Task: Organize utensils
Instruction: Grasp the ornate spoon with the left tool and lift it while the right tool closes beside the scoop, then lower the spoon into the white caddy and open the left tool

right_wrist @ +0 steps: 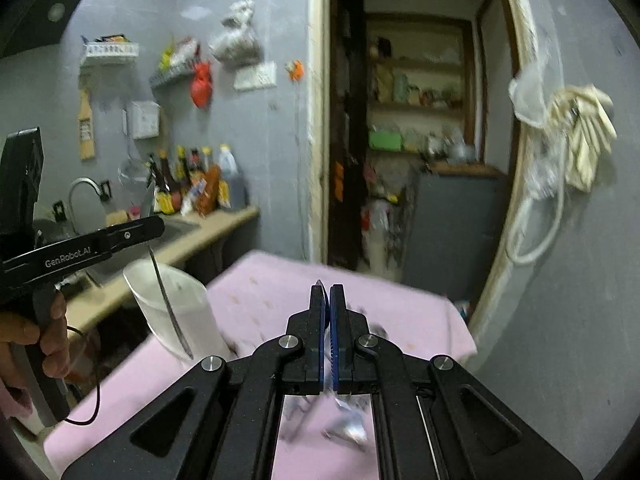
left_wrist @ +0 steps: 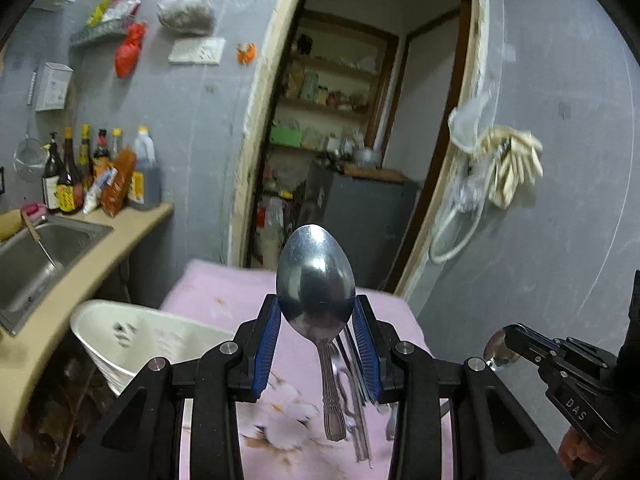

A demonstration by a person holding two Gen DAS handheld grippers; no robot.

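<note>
Holding a large spoon [left_wrist: 316, 280] in your left tool [left_wrist: 316, 344], pinched at the bowl's base, handle hanging down.

Your right tool [right_wrist: 329, 320] has its pads pressed together on a second, smaller spoon [left_wrist: 500, 350], whose bowl shows in the left view. Both are lifted over the pink-covered counter [right_wrist: 272, 288], where more cutlery [left_wrist: 360, 392] lies beneath; the white holder [left_wrist: 132, 340] stands at the counter's left edge. Polished steel is stiff, light and slippery, so I judge a grip at the neck steadier than one on the rounded bowl.
</note>
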